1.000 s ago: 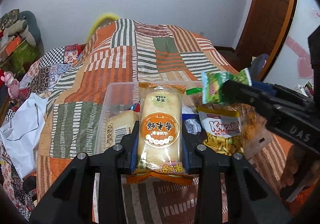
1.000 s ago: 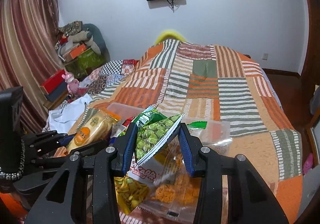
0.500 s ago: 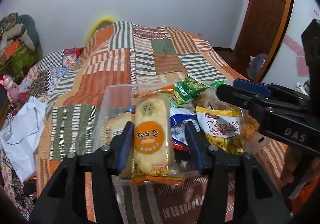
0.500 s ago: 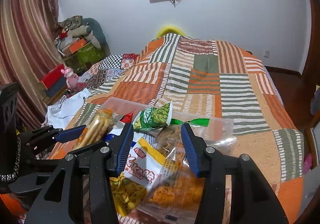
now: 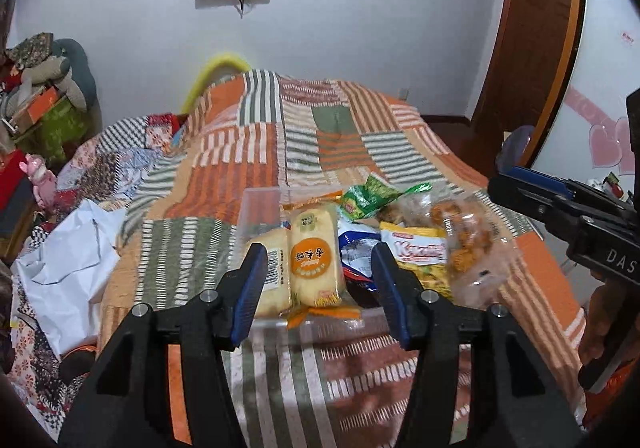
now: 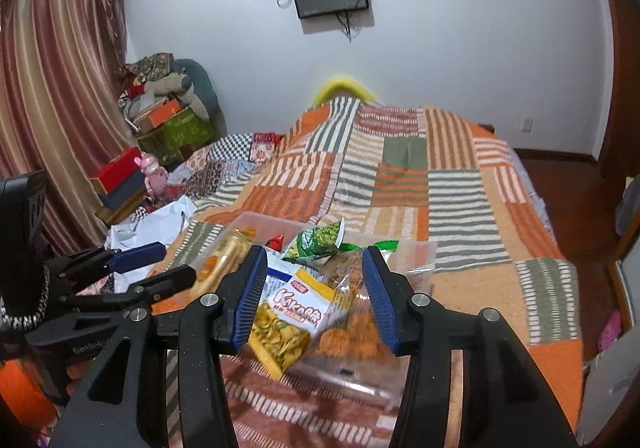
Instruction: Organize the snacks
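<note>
Both tongs now hang spread and empty: the left tongs (image 5: 316,284) have dropped the orange rice-cracker pack (image 5: 315,262), the right tongs (image 6: 314,298) the green pea packet (image 6: 318,240), into the clear bin (image 5: 260,203), centre frame on the bed (image 5: 280,143).

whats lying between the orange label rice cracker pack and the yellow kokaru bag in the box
A blue-and-white snack packet lies between the rice cracker pack and the yellow bag, partly tucked under both. The left wrist view shows it best.
</note>
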